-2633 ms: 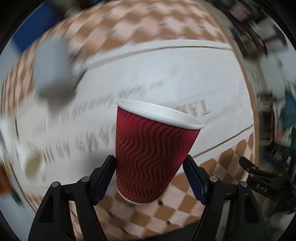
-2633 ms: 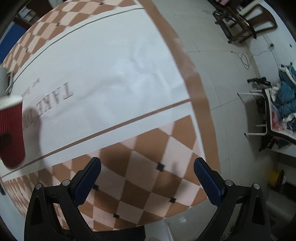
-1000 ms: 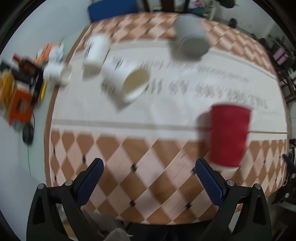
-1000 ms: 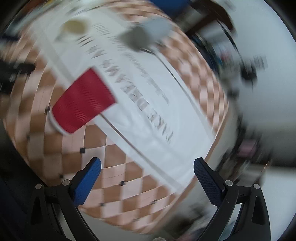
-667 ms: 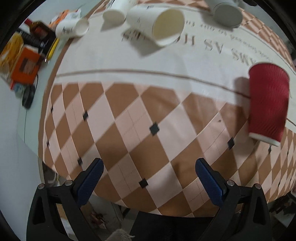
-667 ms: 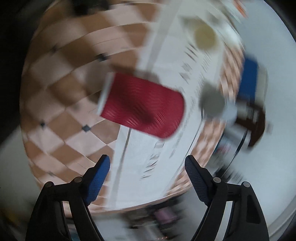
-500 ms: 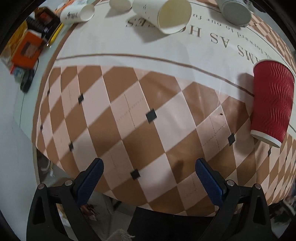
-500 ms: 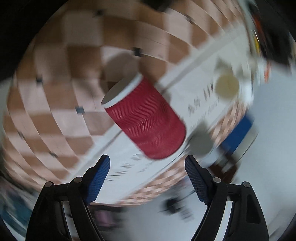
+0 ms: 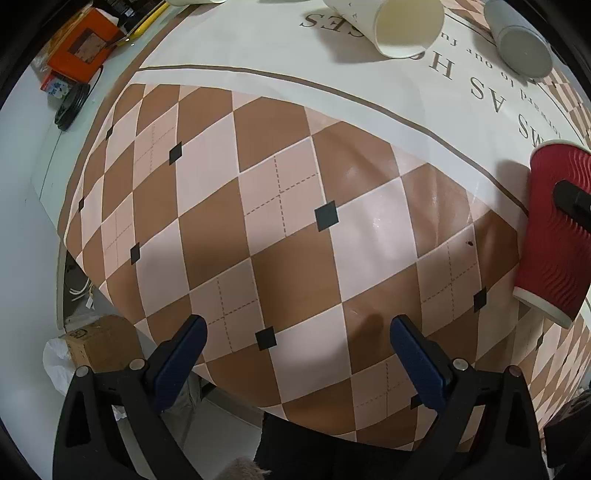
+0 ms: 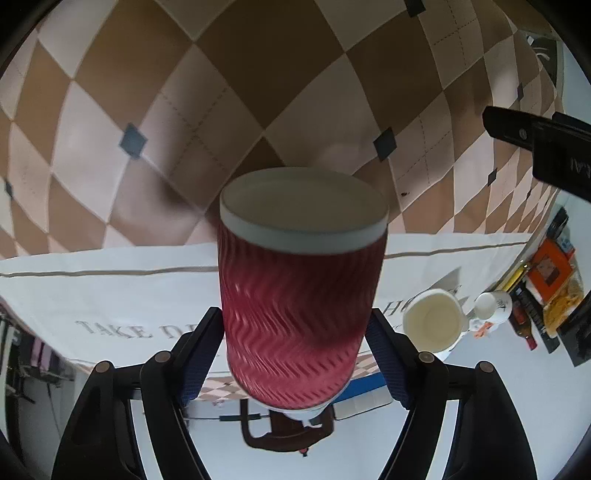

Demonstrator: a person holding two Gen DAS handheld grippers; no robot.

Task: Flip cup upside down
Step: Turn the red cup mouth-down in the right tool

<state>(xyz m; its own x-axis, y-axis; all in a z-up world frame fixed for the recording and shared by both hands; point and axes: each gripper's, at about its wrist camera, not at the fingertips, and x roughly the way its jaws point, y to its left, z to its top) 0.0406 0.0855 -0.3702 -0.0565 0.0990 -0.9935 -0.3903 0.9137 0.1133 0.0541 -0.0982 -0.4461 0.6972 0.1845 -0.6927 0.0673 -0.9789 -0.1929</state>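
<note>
The red ribbed paper cup [image 10: 295, 295] with a white rim sits between the fingers of my right gripper [image 10: 295, 350], which is turned upside down. The jaws press on the cup's sides. Its mouth points toward the checkered tablecloth [image 10: 258, 74]. In the left wrist view the same cup [image 9: 550, 236] is at the far right, rim toward the near table edge, with a black finger of the right gripper [image 9: 574, 197] across it. My left gripper [image 9: 295, 354] is open and empty over the near part of the tablecloth [image 9: 288, 206].
A white paper cup [image 9: 402, 26] lies on its side at the back, with a grey cup [image 9: 521, 40] to its right. Orange boxes and clutter [image 9: 81, 48] sit at the far left. A cardboard box [image 9: 99, 343] stands on the floor below the table edge.
The right gripper has rolled upside down, come in around the red cup and shut on it. The left gripper let go of the cup earlier and has drawn back toward the near table edge.
</note>
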